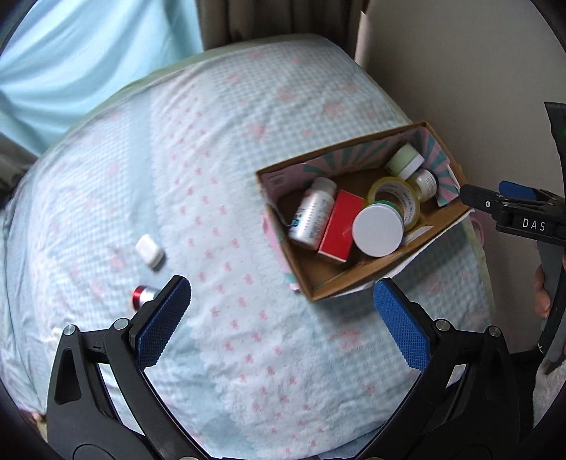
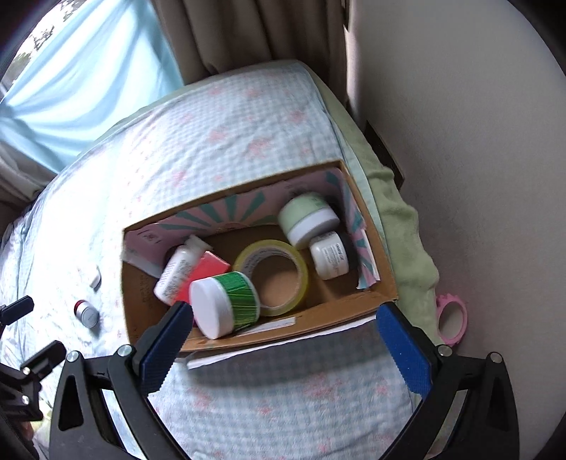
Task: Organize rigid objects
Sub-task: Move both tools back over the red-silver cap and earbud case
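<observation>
An open cardboard box lies on the bed. It holds a white bottle, a red box, a green jar with a white lid, a tape roll, a pale green jar and a small white jar. A small white case and a red-capped silver cylinder lie left of the box. My left gripper is open above the blanket. My right gripper is open at the box's near edge.
The bed has a light blue blanket with pink prints. A wall runs along the right side. A pink tape ring lies by the wall. Curtains hang behind the bed. The right gripper shows in the left wrist view.
</observation>
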### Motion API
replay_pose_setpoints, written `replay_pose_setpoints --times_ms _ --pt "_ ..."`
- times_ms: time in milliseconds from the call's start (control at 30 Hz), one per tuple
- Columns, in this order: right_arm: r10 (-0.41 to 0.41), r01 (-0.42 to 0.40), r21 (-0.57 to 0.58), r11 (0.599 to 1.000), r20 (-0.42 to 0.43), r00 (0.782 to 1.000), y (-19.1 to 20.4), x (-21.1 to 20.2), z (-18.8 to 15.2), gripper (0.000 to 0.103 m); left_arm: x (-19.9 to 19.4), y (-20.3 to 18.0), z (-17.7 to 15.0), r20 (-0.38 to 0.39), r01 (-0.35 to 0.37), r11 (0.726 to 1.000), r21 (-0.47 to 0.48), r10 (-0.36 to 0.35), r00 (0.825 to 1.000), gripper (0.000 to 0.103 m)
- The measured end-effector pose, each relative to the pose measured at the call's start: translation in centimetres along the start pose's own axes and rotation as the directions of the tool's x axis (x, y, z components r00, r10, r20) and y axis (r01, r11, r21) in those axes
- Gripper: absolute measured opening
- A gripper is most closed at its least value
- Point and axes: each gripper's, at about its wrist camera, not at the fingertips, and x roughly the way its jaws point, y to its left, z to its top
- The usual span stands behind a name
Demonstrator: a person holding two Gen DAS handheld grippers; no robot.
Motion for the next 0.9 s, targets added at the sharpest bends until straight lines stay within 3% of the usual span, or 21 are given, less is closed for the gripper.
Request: replay_pose_setpoints --times_ms 367,500,900 --pt "0.049 -0.042 -0.156 0.987 0.041 0.998 9.5 -5.2 0.7 0.103 -5.4 9.9 -6.7 0.074 -0.039 0.983 -0.18 0.053 0.996 0.103" --pt "0.062 -0.055 -0.236 0.97 0.023 0.998 14.1 -5.5 1.7 0.103 -5.7 13.3 -8.7 0.061 -0.065 0.969 -0.239 0.082 0.995 0.103" --pt "0.144 -0.162 -0.41 0.898 -0.074 0.987 28.8 -0.8 4.6 0.103 -1.9 21.0 -11.9 -0.005 -0.111 0.941 -0.319 0.115 0.993 0.103"
